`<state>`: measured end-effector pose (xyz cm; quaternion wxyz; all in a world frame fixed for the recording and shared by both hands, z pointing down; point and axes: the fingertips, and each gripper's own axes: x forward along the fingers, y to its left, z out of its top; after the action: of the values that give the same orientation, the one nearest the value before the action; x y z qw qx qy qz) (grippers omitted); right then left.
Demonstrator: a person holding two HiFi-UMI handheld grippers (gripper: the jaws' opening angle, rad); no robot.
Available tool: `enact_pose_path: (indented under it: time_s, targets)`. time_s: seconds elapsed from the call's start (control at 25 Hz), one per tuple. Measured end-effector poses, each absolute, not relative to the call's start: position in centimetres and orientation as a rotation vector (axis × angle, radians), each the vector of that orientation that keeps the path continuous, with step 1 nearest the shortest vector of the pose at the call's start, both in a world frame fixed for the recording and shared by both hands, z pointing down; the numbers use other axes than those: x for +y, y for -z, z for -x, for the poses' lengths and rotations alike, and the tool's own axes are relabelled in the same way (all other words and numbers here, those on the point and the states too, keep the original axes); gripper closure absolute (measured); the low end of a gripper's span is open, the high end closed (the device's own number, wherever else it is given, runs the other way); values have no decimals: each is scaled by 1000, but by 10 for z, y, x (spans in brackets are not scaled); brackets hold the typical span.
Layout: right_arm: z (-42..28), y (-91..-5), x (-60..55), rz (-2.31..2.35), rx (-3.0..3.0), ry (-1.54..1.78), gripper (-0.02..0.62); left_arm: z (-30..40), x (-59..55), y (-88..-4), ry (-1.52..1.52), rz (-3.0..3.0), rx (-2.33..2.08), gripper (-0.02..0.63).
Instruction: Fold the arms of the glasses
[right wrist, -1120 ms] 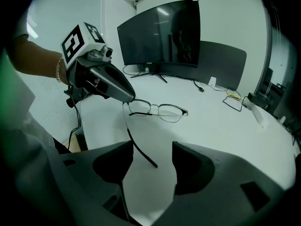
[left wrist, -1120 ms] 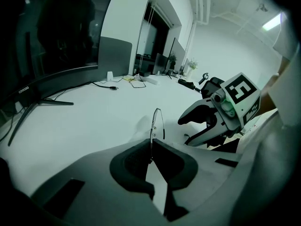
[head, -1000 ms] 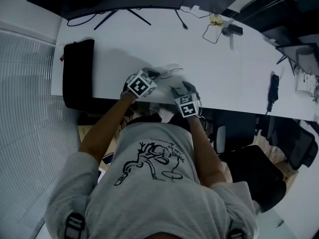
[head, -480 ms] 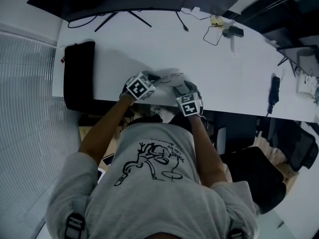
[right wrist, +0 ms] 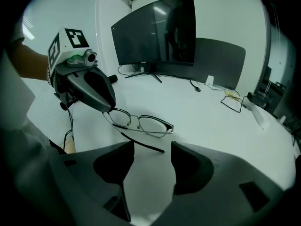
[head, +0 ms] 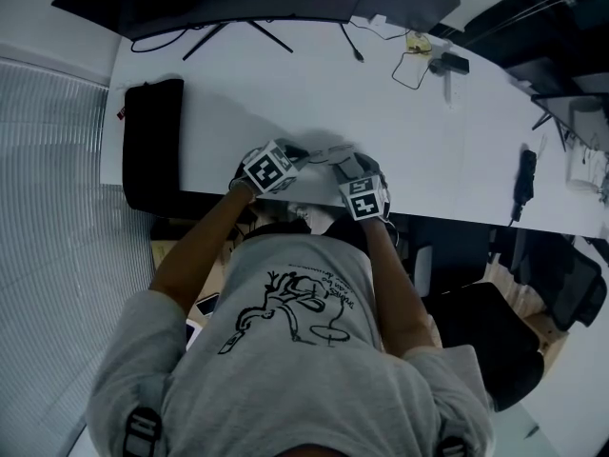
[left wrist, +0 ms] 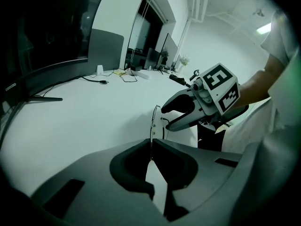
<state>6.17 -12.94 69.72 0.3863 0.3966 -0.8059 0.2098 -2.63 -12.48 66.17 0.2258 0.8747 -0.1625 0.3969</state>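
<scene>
**Left gripper pins the glasses while the right one lines up on an open arm**

At the far left of the white desk (head: 285, 84) lies a flat black bag (head: 150, 141), well apart from the work.

Next comes the left gripper (left wrist: 151, 147), held by the person at the desk's near edge. Its jaws are narrow and pinched on the thin wire rim at one end of the glasses (right wrist: 141, 122). This hold seems meant as an anchor, so the light frame cannot slide or twist when an arm is pushed.

The glasses sit in the middle, between the two grippers, with the lenses facing away toward the dark monitor (right wrist: 155, 32). The held end is lifted a little. Whether the other end rests on the desk is unclear.

One thin arm (right wrist: 141, 143) sticks out unfolded from the held end, pointing back at the person. No view shows the second arm clearly.

On the right, the right gripper (right wrist: 151, 149) has its jaws wide apart and grips nothing. The tip of the open arm lies just in front of the gap. It looks placed there to catch that arm and swing it in behind the lenses.
</scene>
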Motion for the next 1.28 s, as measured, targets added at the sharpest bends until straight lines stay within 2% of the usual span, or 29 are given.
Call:
enact_pose_path:
  time_s: [0.72, 1.28]
  targets:
    - [-63, -695, -138, -995, -2061, -533, 345, 22, -121, -666, -1143, -2425, -446, 574]
    - [-90, -669, -126, -1094, -2130, -536, 452, 7, -111, -666, -1191, -2579, -647, 574]
